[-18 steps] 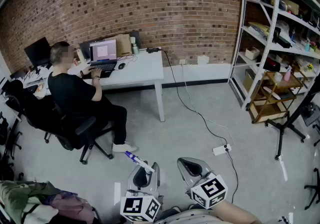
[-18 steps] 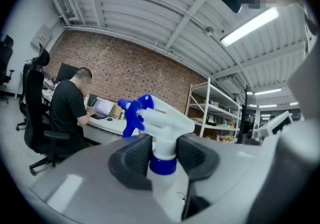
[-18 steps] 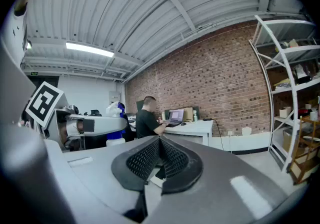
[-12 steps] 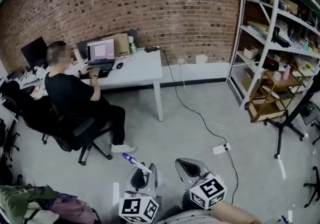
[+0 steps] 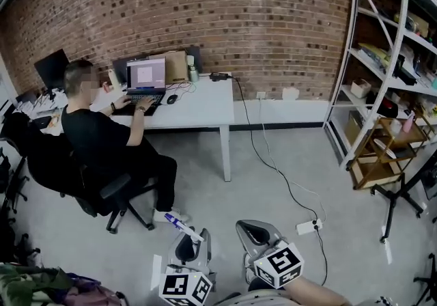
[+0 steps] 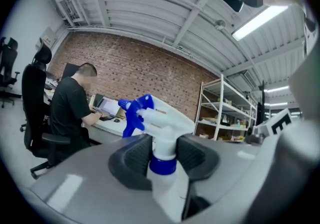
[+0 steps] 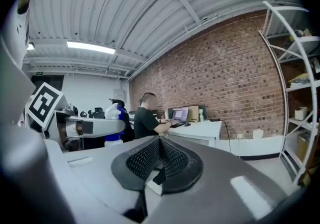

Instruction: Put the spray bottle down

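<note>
The left gripper (image 6: 163, 154) clamps the upright spray bottle (image 6: 159, 118) by its neck, well apart from the desk's (image 5: 201, 103) near edge

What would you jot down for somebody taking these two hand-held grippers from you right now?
Left hand-held gripper: shut on the spray bottle at its neck, held up over the floor.
Right hand-held gripper: shut, empty.
Done: bottle is in the grip.
Left to do: put it down; it is not yet on any surface.
</note>
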`<action>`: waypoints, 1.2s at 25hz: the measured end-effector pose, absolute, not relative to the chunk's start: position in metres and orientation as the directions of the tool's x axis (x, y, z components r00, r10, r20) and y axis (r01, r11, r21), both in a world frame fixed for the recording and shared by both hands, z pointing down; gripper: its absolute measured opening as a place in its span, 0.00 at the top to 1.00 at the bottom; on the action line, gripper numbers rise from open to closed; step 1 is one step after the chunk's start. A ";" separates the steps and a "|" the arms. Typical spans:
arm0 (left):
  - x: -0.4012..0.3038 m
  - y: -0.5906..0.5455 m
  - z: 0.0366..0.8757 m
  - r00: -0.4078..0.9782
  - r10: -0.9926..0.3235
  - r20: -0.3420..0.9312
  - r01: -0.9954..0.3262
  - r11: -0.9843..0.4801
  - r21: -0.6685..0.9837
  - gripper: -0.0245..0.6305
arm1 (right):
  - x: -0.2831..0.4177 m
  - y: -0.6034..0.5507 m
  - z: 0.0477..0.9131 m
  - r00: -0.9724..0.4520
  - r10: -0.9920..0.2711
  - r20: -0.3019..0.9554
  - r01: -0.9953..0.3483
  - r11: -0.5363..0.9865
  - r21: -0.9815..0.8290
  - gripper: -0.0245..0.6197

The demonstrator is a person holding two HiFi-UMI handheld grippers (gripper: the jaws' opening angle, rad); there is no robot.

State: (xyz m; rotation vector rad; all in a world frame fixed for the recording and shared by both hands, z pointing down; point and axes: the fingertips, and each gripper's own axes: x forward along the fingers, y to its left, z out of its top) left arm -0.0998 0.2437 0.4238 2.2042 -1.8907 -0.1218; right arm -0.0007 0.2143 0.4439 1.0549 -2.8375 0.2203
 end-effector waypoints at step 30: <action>-0.090 -0.113 0.411 0.133 -0.988 0.072 -0.971 -0.116 0.209 0.76 | 0.005 -0.142 0.440 -0.752 -0.637 0.170 -0.654 0.753 -0.066 0.96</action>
